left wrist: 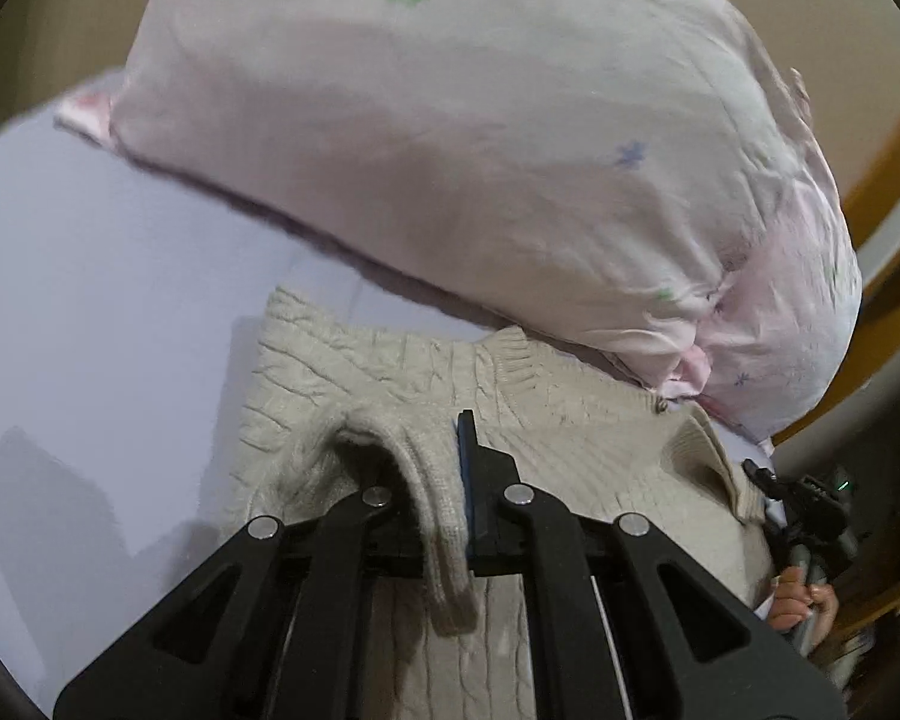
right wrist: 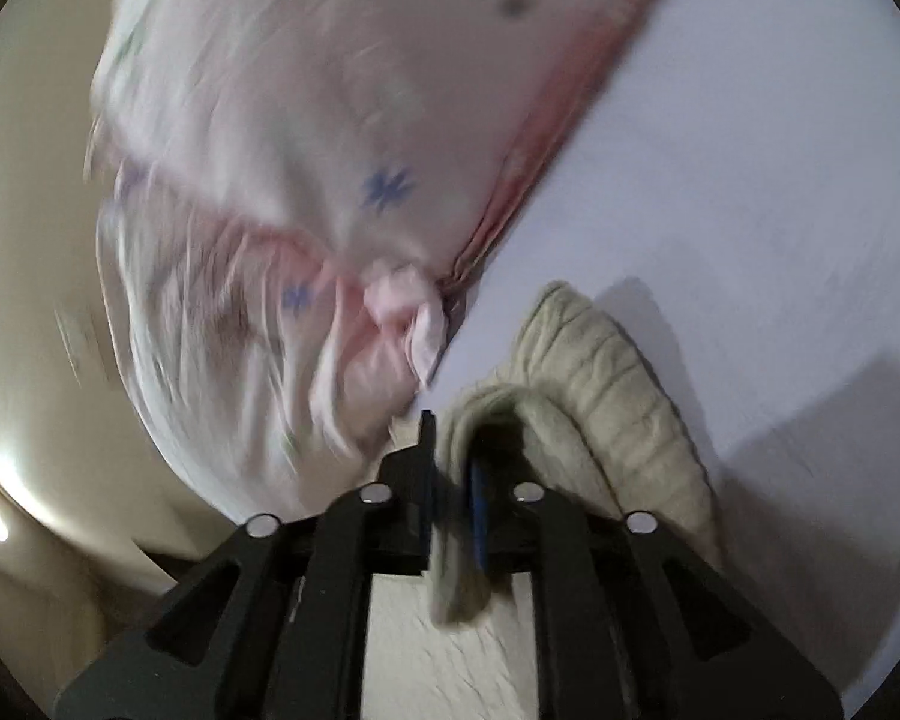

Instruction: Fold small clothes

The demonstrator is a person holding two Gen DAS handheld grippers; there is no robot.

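Note:
A beige cable-knit sweater (left wrist: 402, 372) lies on the pale lavender bed sheet (left wrist: 90, 276), its ribbed collar toward the pillow. My left gripper (left wrist: 435, 474) is shut on a ribbed edge of the sweater, which drapes over the left finger and hangs down. My right gripper (right wrist: 450, 468) is shut on another ribbed edge of the same sweater (right wrist: 618, 396); that view is blurred. The right gripper also shows in the left wrist view (left wrist: 810, 504), at the sweater's right side, with the hand that holds it.
A large pink-white pillow (left wrist: 450, 138) with small green and blue flower prints lies just beyond the sweater, also in the right wrist view (right wrist: 306, 150). A curved wooden bed frame (left wrist: 894, 204) runs along the right. The sheet (right wrist: 750, 180) spreads beyond.

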